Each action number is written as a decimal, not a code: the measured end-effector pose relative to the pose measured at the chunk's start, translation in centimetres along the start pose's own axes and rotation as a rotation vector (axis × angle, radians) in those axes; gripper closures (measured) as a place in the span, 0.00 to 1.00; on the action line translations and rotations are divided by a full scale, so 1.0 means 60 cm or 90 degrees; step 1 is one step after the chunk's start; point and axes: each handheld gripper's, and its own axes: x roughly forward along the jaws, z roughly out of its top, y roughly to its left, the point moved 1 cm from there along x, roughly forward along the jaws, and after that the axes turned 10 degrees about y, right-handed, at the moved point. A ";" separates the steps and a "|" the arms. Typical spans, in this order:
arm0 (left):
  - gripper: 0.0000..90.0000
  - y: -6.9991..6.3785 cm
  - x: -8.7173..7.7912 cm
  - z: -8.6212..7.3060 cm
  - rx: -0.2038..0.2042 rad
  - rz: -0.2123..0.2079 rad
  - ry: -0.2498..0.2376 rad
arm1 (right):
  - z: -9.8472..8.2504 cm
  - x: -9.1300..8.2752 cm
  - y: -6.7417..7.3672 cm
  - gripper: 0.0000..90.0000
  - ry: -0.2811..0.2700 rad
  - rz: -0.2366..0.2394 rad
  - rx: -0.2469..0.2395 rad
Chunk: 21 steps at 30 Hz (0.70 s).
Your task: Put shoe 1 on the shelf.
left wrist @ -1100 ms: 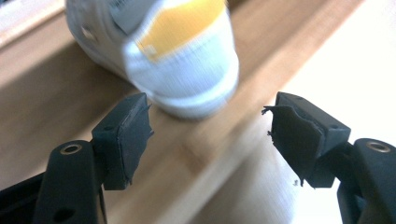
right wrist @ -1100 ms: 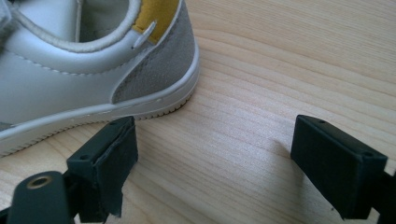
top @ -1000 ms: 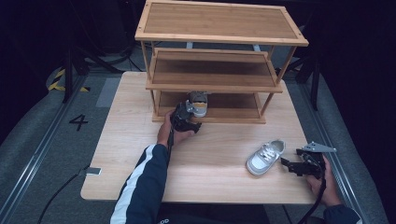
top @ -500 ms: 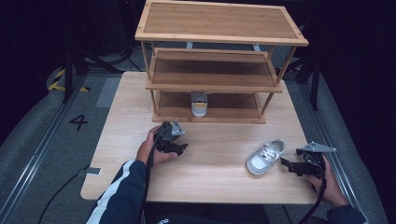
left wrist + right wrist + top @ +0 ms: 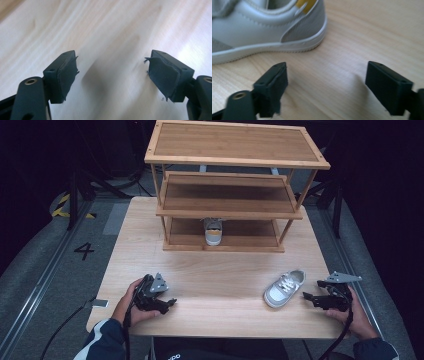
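A grey and white shoe (image 5: 213, 232) with a yellow heel tab stands on the bottom shelf of the wooden rack (image 5: 235, 142). Its mate (image 5: 284, 288) lies on the table at the front right; its heel (image 5: 262, 30) fills the upper left of the right gripper view. My right gripper (image 5: 307, 298) rests just right of that shoe, open (image 5: 327, 82), with bare wood between the jaws. Near the table's front left, my left gripper (image 5: 169, 304) is held low over the wood. It is open (image 5: 112, 75) and holds nothing.
The three-tier rack takes up the far half of the table (image 5: 220, 275). Bare wood lies between the two grippers along the front edge. A small grey tag (image 5: 100, 303) sits at the table's left front corner. Dark floor surrounds the table.
My left gripper has drawn back from the rack's bottom shelf to the front left of the table, leaving the shoe on the shelf. The right gripper has stayed put.
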 end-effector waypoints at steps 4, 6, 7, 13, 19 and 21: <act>0.24 0.010 -0.007 -0.029 -0.038 -0.026 -0.017 | 0.020 -0.029 0.005 0.29 -0.034 0.024 -0.047; 0.23 0.014 -0.006 -0.041 -0.064 -0.044 -0.031 | 0.033 -0.036 0.007 0.31 -0.034 0.025 -0.062; 0.22 0.015 -0.007 -0.045 -0.063 -0.040 -0.039 | 0.041 -0.039 0.008 0.32 -0.038 0.024 -0.070; 0.21 0.012 -0.009 -0.057 -0.074 -0.037 -0.052 | 0.088 -0.047 0.006 0.37 -0.049 0.029 -0.088; 0.21 0.011 -0.010 -0.057 -0.075 -0.035 -0.052 | 0.118 -0.027 0.006 0.47 -0.009 0.031 -0.090; 0.21 0.011 -0.009 -0.057 -0.076 -0.035 -0.053 | 0.121 -0.021 0.005 0.50 0.005 0.021 -0.090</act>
